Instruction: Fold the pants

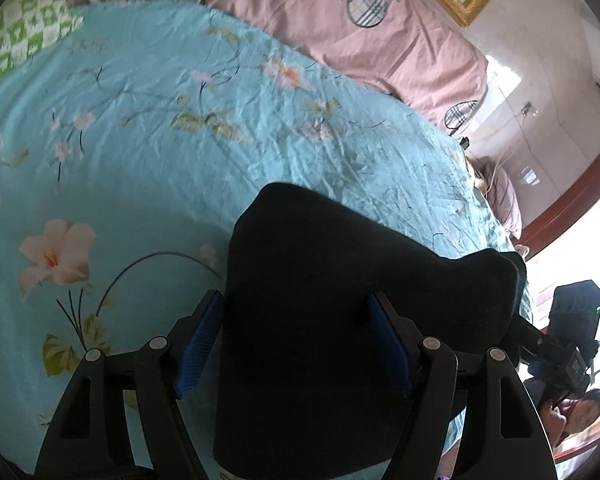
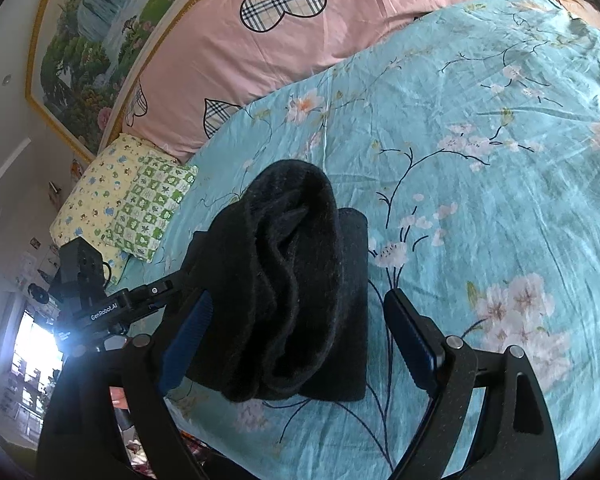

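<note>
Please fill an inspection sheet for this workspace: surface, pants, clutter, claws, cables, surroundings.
Surface: bed sheet, turquoise with flowers, wrinkled.
Job's things: black pants, already folded into a thick bundle that lies on the sheet.
Clutter: two small patterned pillows at the corner of the bed; pink quilt with plaid hearts along the far side.
Claws: left claw is open, with the bundle between its fingers; right claw is open around the bundle; contact cannot be told.
Cables: thin cords hang near the wall beyond the bed.
Surroundings: framed landscape painting on the wall; bright window.
</note>
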Motion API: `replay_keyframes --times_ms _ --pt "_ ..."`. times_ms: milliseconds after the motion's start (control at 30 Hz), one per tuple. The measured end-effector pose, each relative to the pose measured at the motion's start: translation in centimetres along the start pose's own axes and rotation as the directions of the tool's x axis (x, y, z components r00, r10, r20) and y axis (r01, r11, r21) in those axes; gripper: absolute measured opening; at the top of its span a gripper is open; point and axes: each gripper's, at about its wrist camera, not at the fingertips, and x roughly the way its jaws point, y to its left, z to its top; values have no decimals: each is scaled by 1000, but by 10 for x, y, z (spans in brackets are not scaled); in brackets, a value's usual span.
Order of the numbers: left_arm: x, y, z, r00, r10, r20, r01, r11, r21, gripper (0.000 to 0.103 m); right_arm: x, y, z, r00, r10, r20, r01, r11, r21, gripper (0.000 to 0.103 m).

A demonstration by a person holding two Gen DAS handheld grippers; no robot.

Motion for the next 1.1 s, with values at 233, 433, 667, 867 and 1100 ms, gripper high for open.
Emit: replay_keyframes --times_ms 233,433,667,867,1100 --pt "11 11 -2 997 -73 -30 71 995 -66 55 7 -14 -2 999 44 -14 -43 998 46 88" --pt "12 28 -1 989 -145 -27 140 982 -125 33 13 -15 -2 998 54 -24 -53 998 34 87" --pt "9 33 -6 989 -148 -4 146 979 -144 30 23 -16 -1 997 63 -42 -62 998 17 87" --pt "4 30 -8 990 -143 16 144 979 -143 27 26 -21 0 987 144 -71 -139 988 70 57" --pt "-24 27 -8 988 -141 63 149 979 -140 25 19 -1 4 983 174 -51 -173 984 30 45"
